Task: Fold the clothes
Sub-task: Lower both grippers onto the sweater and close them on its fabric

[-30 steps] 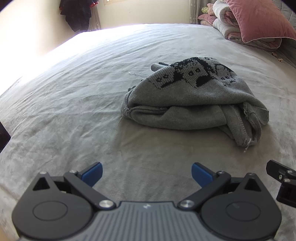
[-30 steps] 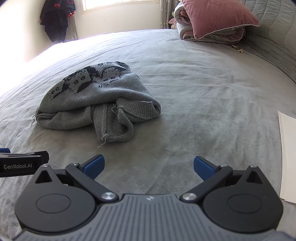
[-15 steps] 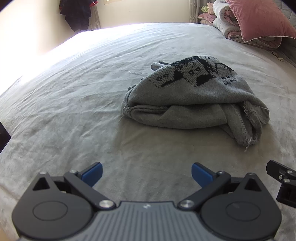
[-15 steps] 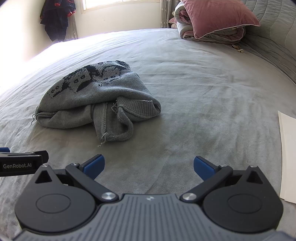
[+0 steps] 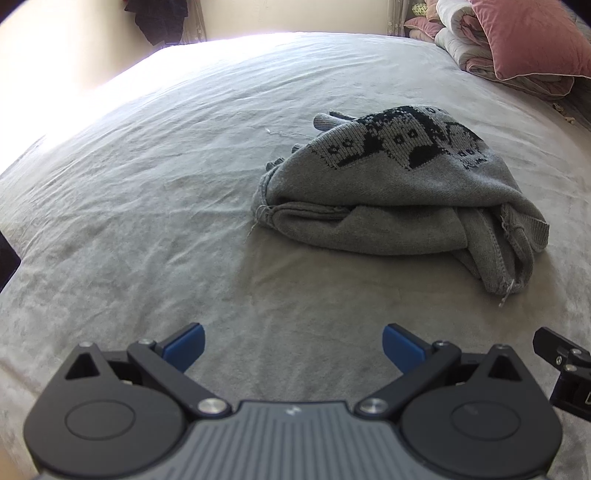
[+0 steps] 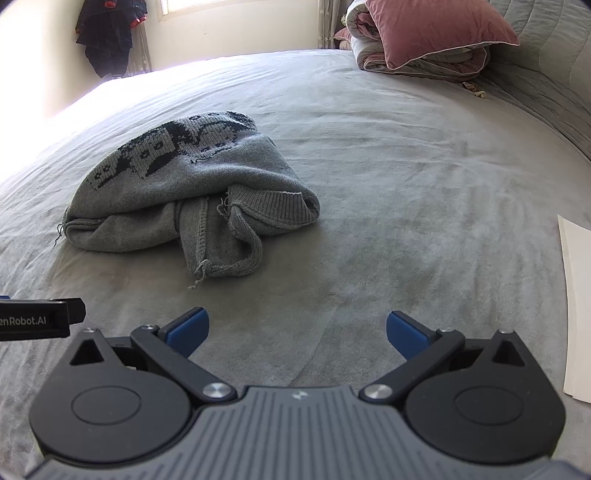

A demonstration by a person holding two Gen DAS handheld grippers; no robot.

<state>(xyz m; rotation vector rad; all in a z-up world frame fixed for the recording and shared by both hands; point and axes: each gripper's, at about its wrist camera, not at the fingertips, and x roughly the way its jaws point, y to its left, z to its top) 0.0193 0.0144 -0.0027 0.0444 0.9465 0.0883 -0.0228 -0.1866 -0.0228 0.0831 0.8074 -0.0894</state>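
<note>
I am holding the left tool (image 5: 291, 343) and right tool (image 6: 297, 328) spread and empty, near the bunched grey knitted sweater with a black pattern (image 5: 399, 184) lying mid-bed on the grey velvety bedspread (image 5: 147, 206), and I am risking pinching several tangled layers together.

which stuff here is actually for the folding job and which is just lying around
For the job:
- crumpled grey knitted sweater with black pattern, on the bed
- left claw, open
- right claw, open

Just lying about:
- pink velvet pillow on folded quilt
- dark clothes hanging by the window
- white paper sheets
- grey bedspread
</note>
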